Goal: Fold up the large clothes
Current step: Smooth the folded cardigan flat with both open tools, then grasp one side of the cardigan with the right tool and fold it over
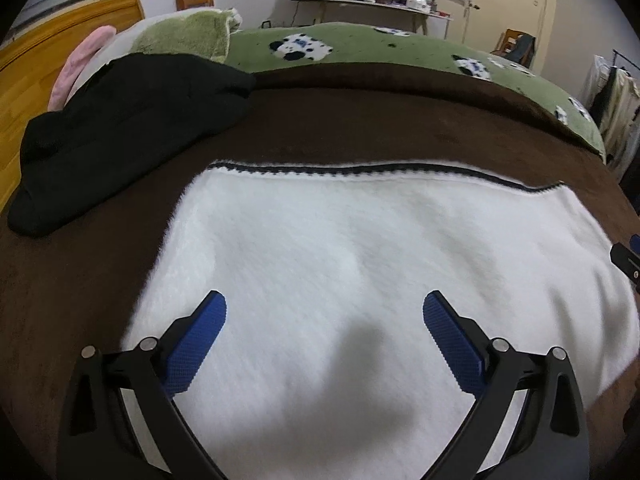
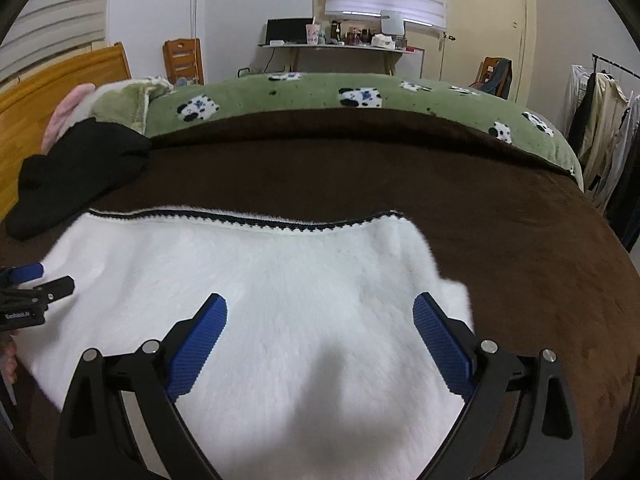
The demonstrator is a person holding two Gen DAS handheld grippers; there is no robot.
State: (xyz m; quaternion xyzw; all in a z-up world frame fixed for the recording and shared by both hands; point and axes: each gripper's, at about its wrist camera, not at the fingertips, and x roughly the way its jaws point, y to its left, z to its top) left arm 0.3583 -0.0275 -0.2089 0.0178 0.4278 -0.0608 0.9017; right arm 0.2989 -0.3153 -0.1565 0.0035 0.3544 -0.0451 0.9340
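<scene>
A: Left wrist cam, counts?
B: 1 white fuzzy garment flat on the brown blanket, dark trim along its far edge. 1 black garment bunched far-left, apart from the white one. 1 green cow-print duvet behind.
A: Pose?
B: Left gripper low over the near part of the white garment, pointing fwd, fingers wide apart, nothing between them. Right gripper tip just shows at the right edge.
A: Room?
B: Bare brown blanket left of and beyond the garment.
A: Right wrist cam?
B: Same 1 white garment, 1 black garment. Right gripper also spread wide, empty, over the garment's near-right part; right edge just beside its right finger. Left gripper at far left over the garment. Bare blanket to the right.
</scene>
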